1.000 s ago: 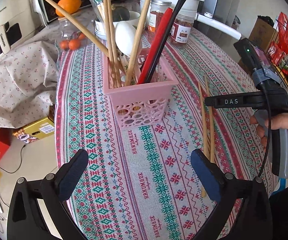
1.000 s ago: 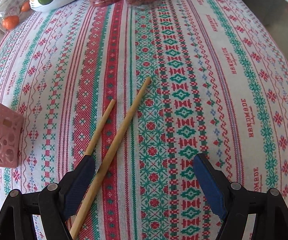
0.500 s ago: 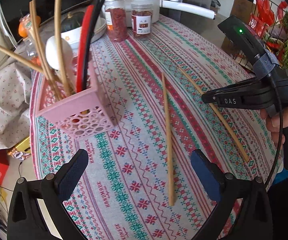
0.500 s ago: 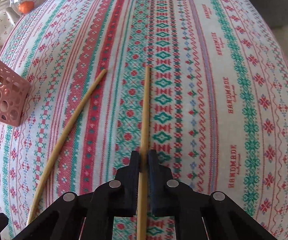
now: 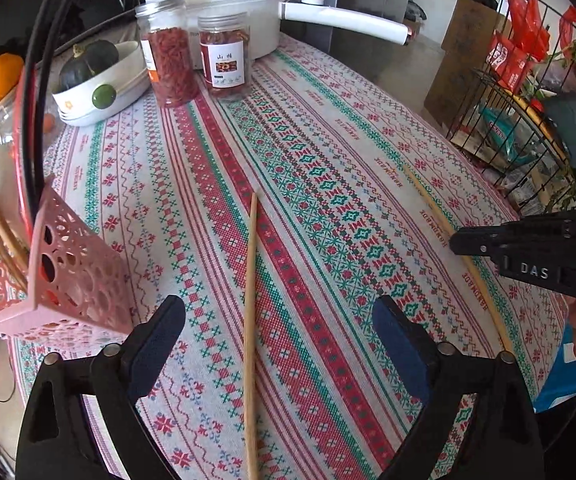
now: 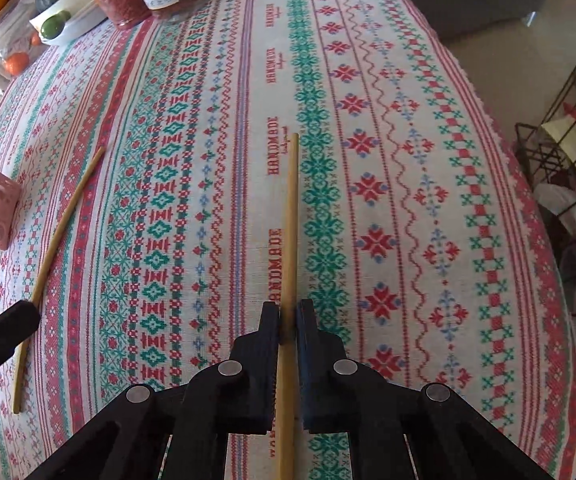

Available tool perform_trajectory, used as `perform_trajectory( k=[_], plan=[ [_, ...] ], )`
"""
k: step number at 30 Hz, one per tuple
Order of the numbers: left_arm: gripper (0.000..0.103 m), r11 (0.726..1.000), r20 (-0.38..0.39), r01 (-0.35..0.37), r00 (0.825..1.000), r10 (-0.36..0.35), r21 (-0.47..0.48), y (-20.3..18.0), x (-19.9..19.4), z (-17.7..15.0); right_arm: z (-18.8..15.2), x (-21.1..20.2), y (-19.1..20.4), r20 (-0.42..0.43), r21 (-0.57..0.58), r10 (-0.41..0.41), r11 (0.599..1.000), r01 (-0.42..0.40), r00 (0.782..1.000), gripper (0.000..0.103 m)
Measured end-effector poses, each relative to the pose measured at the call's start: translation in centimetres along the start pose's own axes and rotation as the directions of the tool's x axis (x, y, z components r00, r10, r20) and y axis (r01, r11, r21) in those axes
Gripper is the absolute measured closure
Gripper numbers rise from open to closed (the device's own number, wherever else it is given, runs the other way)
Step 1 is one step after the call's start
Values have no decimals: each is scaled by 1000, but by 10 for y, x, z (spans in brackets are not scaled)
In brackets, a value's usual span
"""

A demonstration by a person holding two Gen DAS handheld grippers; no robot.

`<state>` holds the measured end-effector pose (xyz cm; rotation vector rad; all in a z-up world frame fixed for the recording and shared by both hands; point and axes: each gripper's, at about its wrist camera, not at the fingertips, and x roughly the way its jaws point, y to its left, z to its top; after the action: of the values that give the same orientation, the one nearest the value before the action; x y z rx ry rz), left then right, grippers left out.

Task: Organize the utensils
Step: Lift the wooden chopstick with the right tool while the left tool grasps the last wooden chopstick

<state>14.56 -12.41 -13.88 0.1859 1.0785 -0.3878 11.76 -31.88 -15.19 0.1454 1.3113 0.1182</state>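
Chopstick (image 6: pixel 290 216) now clamped in right gripper (image 6: pixel 288 316) fingers vs 1 s ago; left gripper (image 5: pixel 279 328) fingers apart.

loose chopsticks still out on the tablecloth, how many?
2. One chopstick is clamped in the right hand-held gripper, on or just above the tablecloth. The other chopstick lies between the open left hand-held gripper fingers. Pink basket sticks excluded.

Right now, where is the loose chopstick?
The loose chopstick lies on the tablecloth between the open left gripper's fingers, right of the pink basket.
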Motion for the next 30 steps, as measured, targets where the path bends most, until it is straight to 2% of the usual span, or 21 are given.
perform_trajectory(
  k=[5, 7, 12, 14, 15, 18, 21, 22, 25, 30],
  plan=[
    [43, 1000, -49, -18, 999, 18, -7, 4, 26, 5, 2, -1, -5, 6, -4, 6, 1000, -6, 1000, 98],
    [50, 1000, -78, -27, 997, 25, -17, 7, 37, 6, 2, 0, -4, 3, -4, 13, 1000, -13, 1000, 98],
    [63, 999, -89, -41, 995, 39, -23, 11, 42, 7, 7, 2, 6, 10, -14, 26, 1000, -26, 1000, 98],
    [74, 999, -90, -48, 995, 46, -23, 13, 42, 8, 8, 2, 10, 16, -20, 22, 1000, -21, 1000, 98],
    [76, 999, -93, -47, 995, 45, -24, 14, 41, 8, 8, 2, 12, 21, -28, 12, 1000, -12, 1000, 98],
    [82, 1000, -113, -23, 993, 21, -18, 19, 40, 7, 8, -1, 21, 52, -64, -22, 998, 25, 998, 98],
    [91, 1000, -123, -9, 992, 8, -11, 20, 37, 3, 8, -6, 28, 83, -71, 0, 997, 6, 997, 98],
    [97, 1000, -127, -3, 992, 2, -12, 21, 36, 2, 7, -9, 30, 96, -76, 6, 997, 2, 995, 98],
    [97, 1000, -115, 20, 993, -22, -18, 20, 29, -3, 4, -20, 38, 135, -84, 26, 996, -15, 990, 98],
    [97, 999, -33, 39, 999, -39, 17, 14, -6, -9, -2, -42, 54, 198, -99, 71, 994, -53, 978, 98]
  ],
)
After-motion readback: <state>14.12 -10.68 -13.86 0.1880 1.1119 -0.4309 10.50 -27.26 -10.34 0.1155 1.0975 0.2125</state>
